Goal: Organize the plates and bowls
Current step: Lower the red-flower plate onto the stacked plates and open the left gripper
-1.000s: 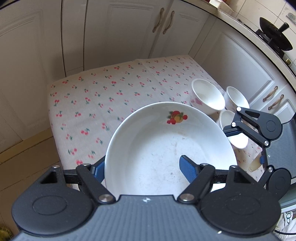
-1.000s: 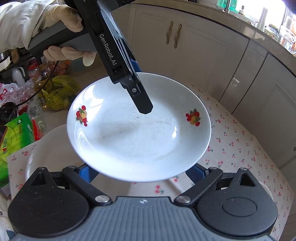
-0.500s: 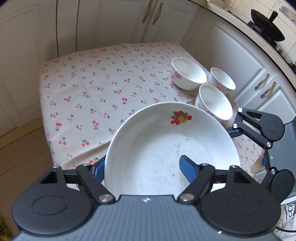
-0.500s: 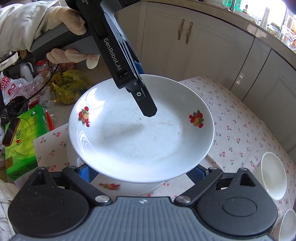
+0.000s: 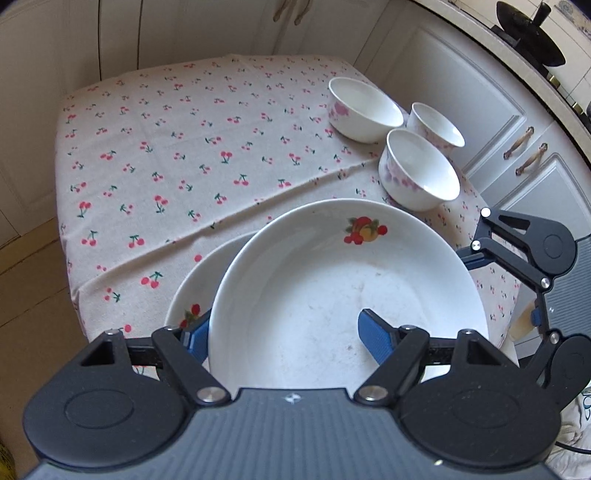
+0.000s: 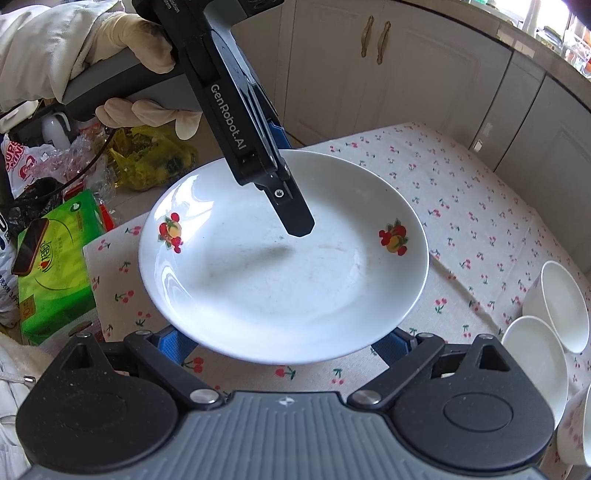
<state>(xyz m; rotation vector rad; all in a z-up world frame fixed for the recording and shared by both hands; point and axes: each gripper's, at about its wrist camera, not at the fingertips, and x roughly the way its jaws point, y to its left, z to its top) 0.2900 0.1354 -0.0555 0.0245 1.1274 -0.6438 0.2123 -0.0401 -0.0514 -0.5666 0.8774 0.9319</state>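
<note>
A white plate with fruit motifs [image 5: 332,295] [image 6: 280,280] hangs just above the cherry-print tablecloth [image 5: 177,155]. My left gripper [image 5: 284,334] is shut on its rim, one blue pad [image 5: 373,332] inside the plate and the other [image 5: 195,336] beneath it. My right gripper [image 6: 282,345] stands open under the opposite edge, its fingertips hidden by the plate. A second fruit-motif plate [image 5: 192,291] lies on the cloth just below. Three white bowls with pink flowers [image 5: 364,110] [image 5: 436,123] [image 5: 421,170] stand together at the table's right side.
A gloved hand [image 6: 147,44] holds the left gripper. White cabinets [image 6: 406,74] surround the table. A green tissue pack [image 6: 55,280] with a phone [image 6: 29,245] on it and plastic bags [image 6: 155,158] lie off the table's end. A black pan [image 5: 532,33] sits on the counter.
Both grippers have carried the plate lower and further over the table. In the left wrist view the bowls drew closer and the second plate came into sight beneath the held one.
</note>
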